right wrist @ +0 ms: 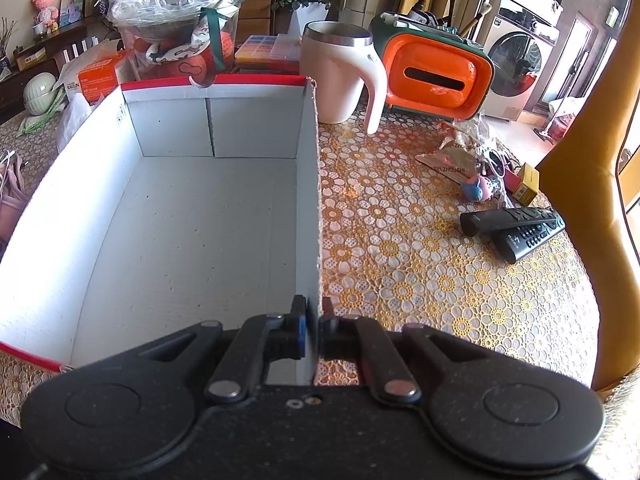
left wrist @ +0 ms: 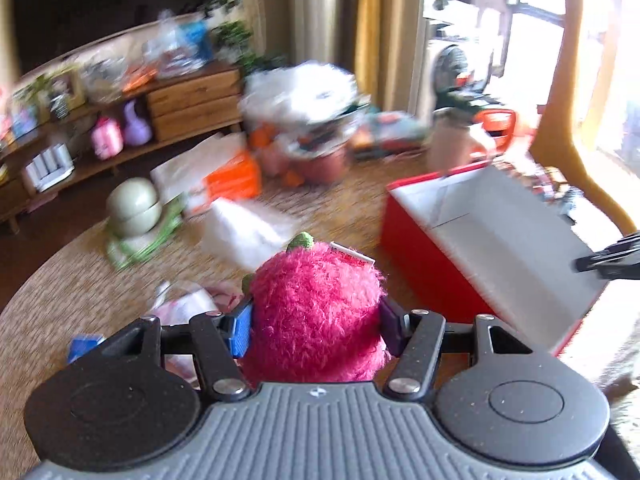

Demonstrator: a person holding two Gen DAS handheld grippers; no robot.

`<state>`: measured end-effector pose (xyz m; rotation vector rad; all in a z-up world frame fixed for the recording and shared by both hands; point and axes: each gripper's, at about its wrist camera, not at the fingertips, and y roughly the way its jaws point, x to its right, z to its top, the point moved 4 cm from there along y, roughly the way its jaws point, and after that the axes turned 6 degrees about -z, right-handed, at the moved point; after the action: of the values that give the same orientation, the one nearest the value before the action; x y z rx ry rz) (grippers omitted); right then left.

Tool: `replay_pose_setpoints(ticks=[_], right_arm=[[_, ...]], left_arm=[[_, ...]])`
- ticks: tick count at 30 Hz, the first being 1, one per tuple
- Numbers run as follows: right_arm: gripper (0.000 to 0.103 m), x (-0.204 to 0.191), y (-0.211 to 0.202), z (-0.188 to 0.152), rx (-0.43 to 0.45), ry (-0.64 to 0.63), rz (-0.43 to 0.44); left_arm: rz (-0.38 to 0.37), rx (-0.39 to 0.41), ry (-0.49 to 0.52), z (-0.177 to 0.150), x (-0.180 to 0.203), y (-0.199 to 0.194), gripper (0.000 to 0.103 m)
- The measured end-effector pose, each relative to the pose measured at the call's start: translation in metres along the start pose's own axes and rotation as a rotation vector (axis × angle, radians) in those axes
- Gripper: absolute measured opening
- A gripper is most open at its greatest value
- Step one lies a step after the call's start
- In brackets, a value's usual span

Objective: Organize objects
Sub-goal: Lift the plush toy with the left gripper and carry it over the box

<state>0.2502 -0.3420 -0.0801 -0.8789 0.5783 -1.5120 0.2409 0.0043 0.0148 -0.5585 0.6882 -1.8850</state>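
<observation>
Pink plush toy (left wrist: 316, 320), fuzzy with small green leaves and a white tag on top, is sitting between the pads of the left gripper (left wrist: 316, 324), which is squeezing it from both sides with its jaws about half apart. The toy is hanging above the desk (left wrist: 60, 292), clear of the patterned cloth, to the left of the red box (left wrist: 424, 256) in the left wrist view. That view is blurring, so the clutter behind it is hard to read.

Over at the right gripper (right wrist: 314, 328), the jaws are pinching the box's right-hand wall (right wrist: 310, 184) near its nearest end, nearly shut on the thin cardboard, one finger inside and one outside. The box's white interior (right wrist: 192, 232) is lying open toward the camera. Beside the box on the floral cloth, a white mug (right wrist: 340, 76) is standing upright, an orange tissue holder (right wrist: 436, 76) is standing just beyond it, and two black remotes (right wrist: 520, 228) are lying crossed, well apart from the box.
</observation>
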Motion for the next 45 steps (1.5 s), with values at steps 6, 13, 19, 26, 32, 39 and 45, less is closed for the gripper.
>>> replay_pose_setpoints(ticks=[6,13,19,26,32,39,45], right_arm=[[0.004,0.0,0.0,0.001,-0.004,-0.003,0.006],[0.004,0.001,0.0,0.001,-0.008,-0.003,0.012],[0.003,0.0,-0.001,0.0,-0.012,-0.01,0.023],[0.003,0.0,-0.002,-0.001,-0.011,-0.023,0.025],[0.003,0.0,-0.003,-0.002,-0.012,-0.02,0.03],[0.003,0.0,-0.002,-0.002,-0.012,-0.023,0.026],[0.004,-0.003,-0.003,-0.001,-0.015,-0.029,0.014]], left_arm=[[-0.128,0.004,0.084,0.032,0.062,0.017,0.061],[-0.197,-0.043,0.161,0.049,0.121,0.062,0.061],[-0.194,-0.104,0.231,0.046,0.156,0.104,0.061],[-0.209,-0.165,0.294,0.041,0.185,0.135,0.045],[-0.205,-0.2,0.273,0.032,0.179,0.143,0.045],[-0.219,-0.176,0.248,0.027,0.166,0.121,0.045],[-0.233,-0.16,0.23,0.021,0.158,0.101,0.045]])
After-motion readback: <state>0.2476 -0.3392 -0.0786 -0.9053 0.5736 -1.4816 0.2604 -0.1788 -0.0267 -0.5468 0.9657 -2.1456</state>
